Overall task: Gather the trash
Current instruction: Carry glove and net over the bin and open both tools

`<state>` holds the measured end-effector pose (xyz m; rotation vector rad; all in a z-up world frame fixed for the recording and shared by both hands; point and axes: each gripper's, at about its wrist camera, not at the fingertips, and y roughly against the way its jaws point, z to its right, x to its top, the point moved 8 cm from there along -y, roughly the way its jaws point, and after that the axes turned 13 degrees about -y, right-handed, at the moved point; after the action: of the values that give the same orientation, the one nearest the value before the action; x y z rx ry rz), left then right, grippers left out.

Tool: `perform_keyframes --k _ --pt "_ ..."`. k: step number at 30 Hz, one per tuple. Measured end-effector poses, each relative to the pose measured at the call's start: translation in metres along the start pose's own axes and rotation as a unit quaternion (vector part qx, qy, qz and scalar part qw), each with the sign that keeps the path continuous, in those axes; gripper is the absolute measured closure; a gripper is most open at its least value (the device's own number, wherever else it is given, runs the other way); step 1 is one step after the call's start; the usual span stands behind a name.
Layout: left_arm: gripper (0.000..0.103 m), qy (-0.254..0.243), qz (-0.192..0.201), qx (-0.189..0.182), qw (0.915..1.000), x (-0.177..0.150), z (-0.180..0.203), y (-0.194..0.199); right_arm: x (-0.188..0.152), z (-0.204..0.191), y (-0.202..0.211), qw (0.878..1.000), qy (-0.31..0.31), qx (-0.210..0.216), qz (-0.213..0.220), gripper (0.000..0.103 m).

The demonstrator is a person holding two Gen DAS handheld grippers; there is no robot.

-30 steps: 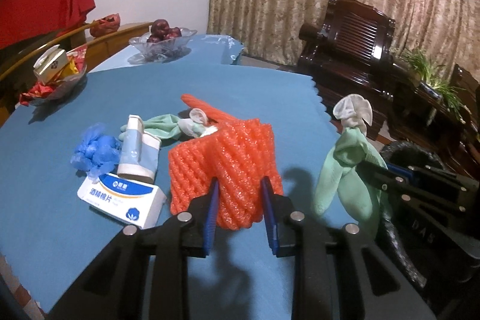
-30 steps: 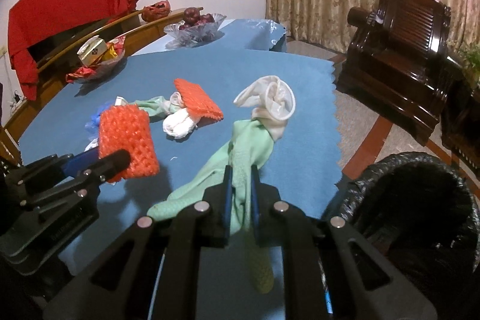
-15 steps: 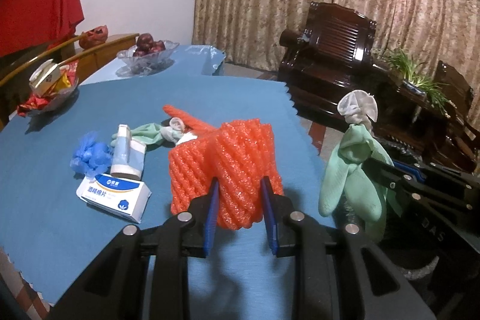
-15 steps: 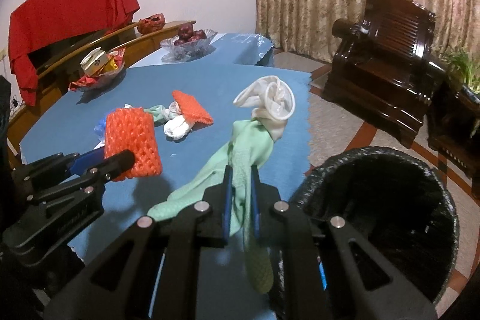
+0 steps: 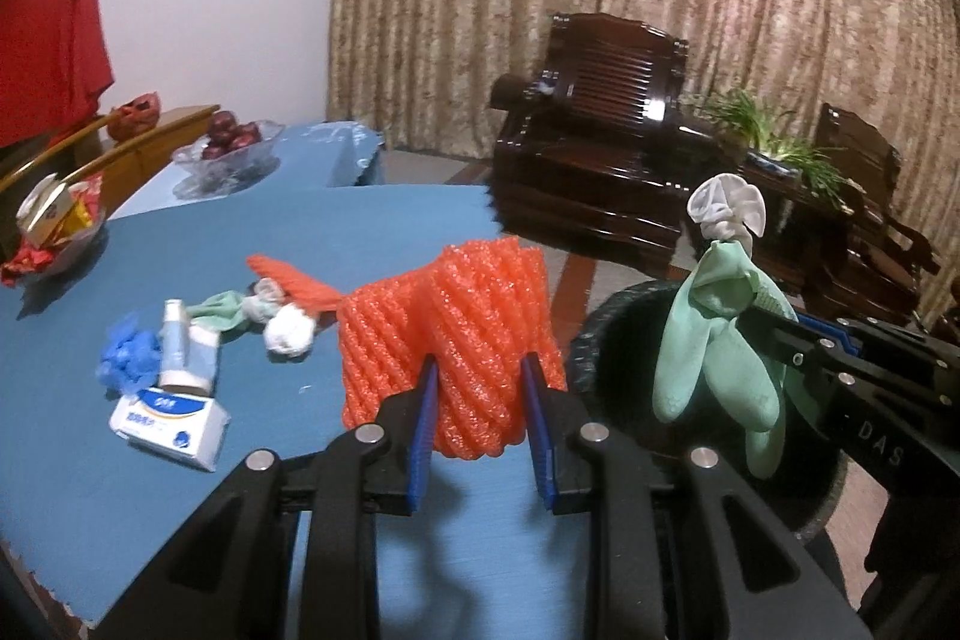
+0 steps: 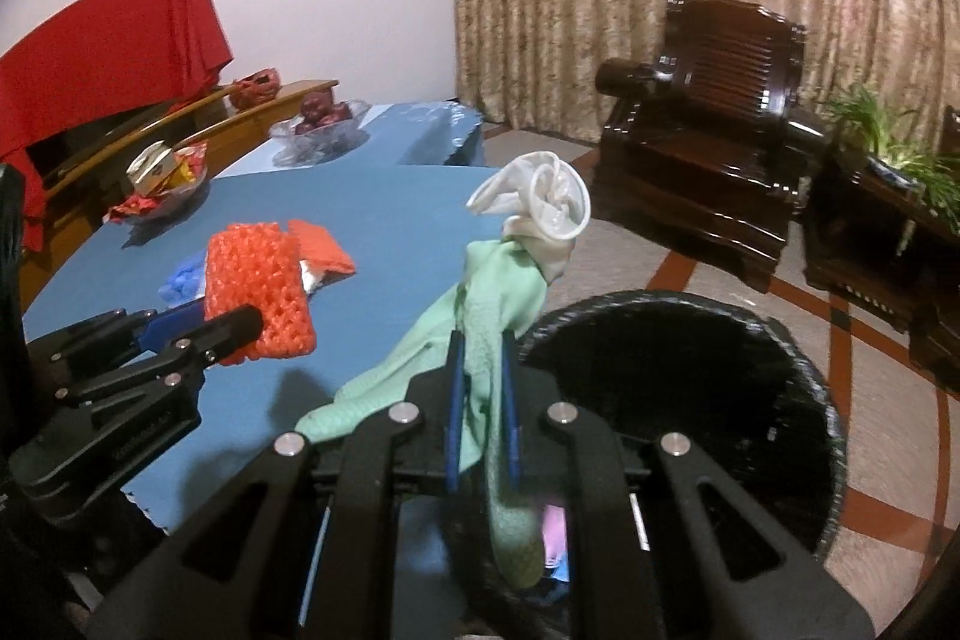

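Note:
My left gripper is shut on an orange foam fruit net and holds it above the blue table's right edge; it also shows in the right wrist view. My right gripper is shut on a green rubber glove with a white cuff and holds it over the rim of the black trash bin. The glove hangs over the bin in the left wrist view. More trash lies on the table: a second orange net, another green and white glove, a blue crumpled glove.
A white box and a small bottle lie on the blue table. A fruit bowl and a snack dish stand at the back. A dark wooden armchair and plants stand behind the bin.
Both grippers have moved right, away from the table, each with its item. The trash bin has come fully under the right gripper and the glove now hangs over it.

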<state>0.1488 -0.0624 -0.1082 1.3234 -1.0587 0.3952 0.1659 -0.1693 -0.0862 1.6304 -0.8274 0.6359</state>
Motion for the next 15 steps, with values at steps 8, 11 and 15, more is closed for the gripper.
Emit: perform_keyframes --k 8,11,15 --pt "0.076 -0.025 0.009 -0.045 0.9987 0.016 0.045 -0.016 -0.006 0.057 0.015 0.999 -0.024 -0.048 0.008 0.093" --pt "0.076 -0.034 0.007 -0.065 0.9973 0.019 0.065 -0.026 -0.010 0.080 0.018 0.997 -0.039 -0.066 0.008 0.093" --pt "0.076 -0.052 -0.001 -0.096 0.9940 0.024 0.097 -0.042 -0.017 0.109 0.019 0.995 -0.053 -0.089 0.005 0.093"
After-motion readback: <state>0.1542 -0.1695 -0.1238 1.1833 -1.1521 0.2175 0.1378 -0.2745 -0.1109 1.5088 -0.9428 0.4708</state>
